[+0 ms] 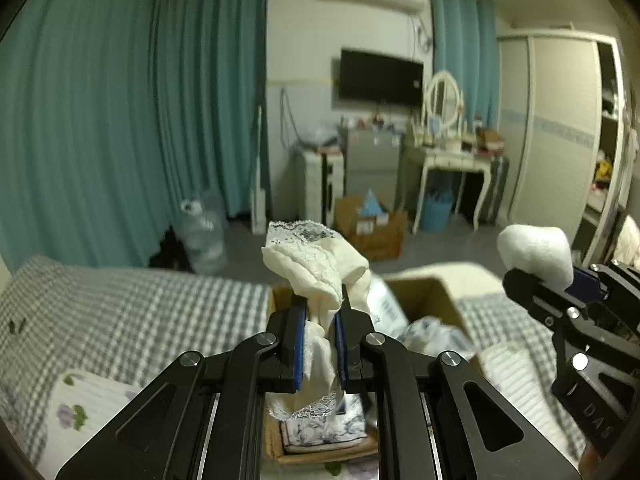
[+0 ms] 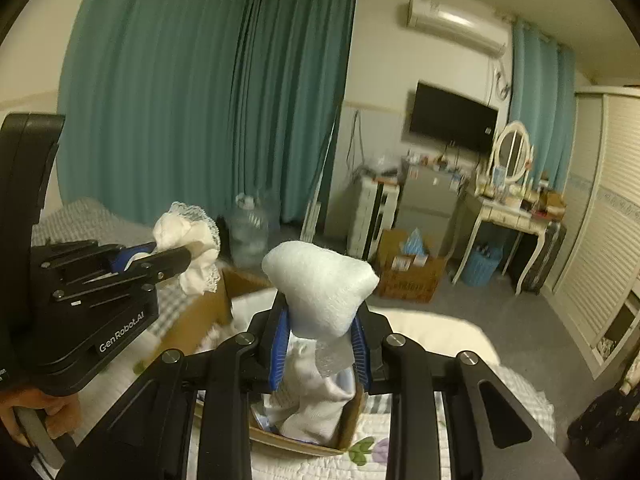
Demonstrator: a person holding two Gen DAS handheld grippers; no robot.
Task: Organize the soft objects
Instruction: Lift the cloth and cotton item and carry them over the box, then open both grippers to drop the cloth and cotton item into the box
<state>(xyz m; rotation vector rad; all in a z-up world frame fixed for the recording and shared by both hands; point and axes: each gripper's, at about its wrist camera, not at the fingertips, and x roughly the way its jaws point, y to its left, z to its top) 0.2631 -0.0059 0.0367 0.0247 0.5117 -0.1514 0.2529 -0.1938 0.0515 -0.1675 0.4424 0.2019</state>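
Cream lace-trimmed cloth [image 1: 316, 268] is being held pinched in the left tongs [image 1: 320, 312], raised above the cardboard box [image 1: 432, 296] on the checked bed [image 1: 132, 312]. White fleecy cloth [image 2: 320, 284] is being clamped in the right tongs [image 2: 320, 332] beside it. Each piece is probably best lowered fully into the box before being released, so trailing ends are not left snagged.
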